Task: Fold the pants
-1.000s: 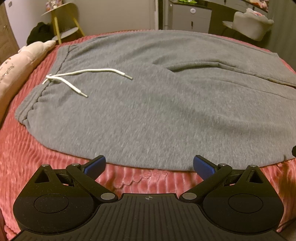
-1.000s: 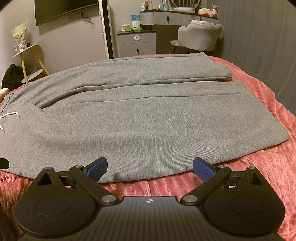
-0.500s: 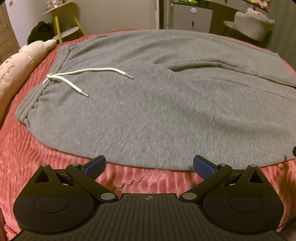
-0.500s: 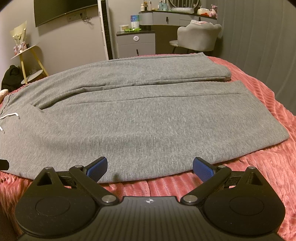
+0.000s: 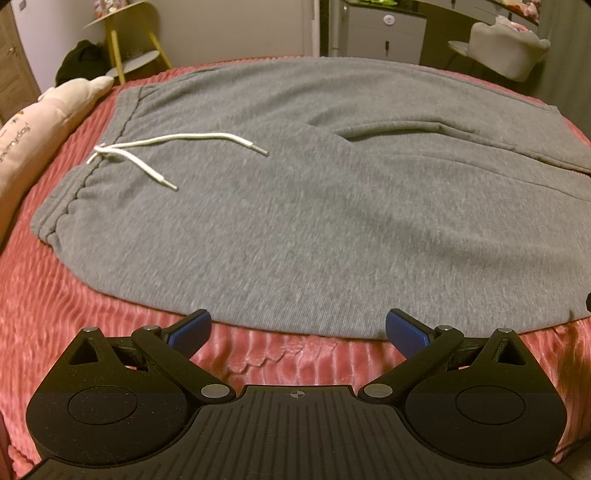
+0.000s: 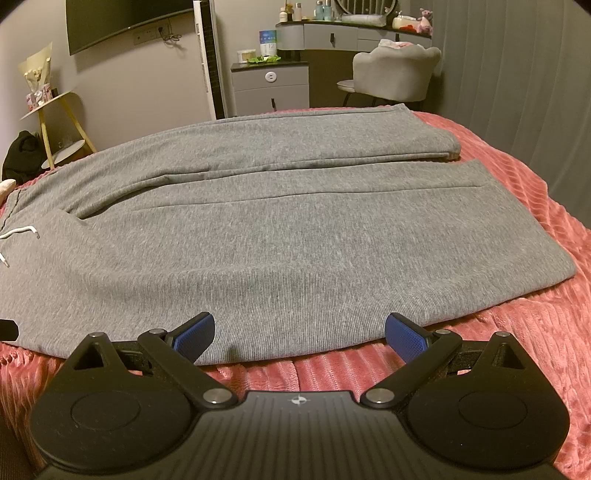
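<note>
Grey sweatpants (image 5: 314, 221) lie flat across a pink ribbed bedspread (image 5: 74, 314), waistband to the left with a white drawstring (image 5: 155, 147) on top. In the right wrist view the two legs (image 6: 295, 240) stretch to the right, side by side, hems near the bed's right side. My left gripper (image 5: 298, 330) is open and empty, just before the pants' near edge below the waist area. My right gripper (image 6: 300, 334) is open and empty, at the near edge of the near leg.
A pale pink pillow (image 5: 40, 122) lies at the bed's left end. Beyond the bed stand a yellow-legged side table (image 5: 125, 48), a grey drawer unit (image 6: 271, 85), a grey chair (image 6: 395, 70) and a wall television (image 6: 118, 22).
The left gripper has crept slightly forward and left toward the pants' near edge. The right gripper has hardly moved. Both stay open.
</note>
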`<state>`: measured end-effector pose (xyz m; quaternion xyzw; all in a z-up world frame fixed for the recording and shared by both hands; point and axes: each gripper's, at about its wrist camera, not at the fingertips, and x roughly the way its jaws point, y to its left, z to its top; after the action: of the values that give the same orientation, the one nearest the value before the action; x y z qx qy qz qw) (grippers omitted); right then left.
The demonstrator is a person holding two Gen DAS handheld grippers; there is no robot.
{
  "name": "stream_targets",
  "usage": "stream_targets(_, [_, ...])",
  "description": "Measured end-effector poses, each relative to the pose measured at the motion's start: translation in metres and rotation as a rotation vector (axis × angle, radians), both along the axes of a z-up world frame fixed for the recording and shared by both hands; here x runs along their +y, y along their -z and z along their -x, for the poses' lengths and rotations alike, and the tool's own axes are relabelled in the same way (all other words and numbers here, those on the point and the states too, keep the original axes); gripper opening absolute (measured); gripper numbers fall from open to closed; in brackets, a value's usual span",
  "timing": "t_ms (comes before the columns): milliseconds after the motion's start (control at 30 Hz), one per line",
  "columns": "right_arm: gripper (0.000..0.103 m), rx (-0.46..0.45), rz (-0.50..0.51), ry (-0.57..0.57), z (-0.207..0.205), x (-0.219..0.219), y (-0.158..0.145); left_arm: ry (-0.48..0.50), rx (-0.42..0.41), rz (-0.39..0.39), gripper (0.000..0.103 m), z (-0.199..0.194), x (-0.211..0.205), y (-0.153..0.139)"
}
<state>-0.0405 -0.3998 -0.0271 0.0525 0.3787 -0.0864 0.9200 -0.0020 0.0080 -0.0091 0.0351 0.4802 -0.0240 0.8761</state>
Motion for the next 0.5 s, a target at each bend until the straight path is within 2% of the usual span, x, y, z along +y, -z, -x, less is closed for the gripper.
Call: stream_targets(500, [0.099, -0.001, -0.002, 0.001, 0.0005, -0.0004, -0.0002, -0.002, 0.003, 0.002, 0.103, 0.0007, 0.0016, 0.0004])
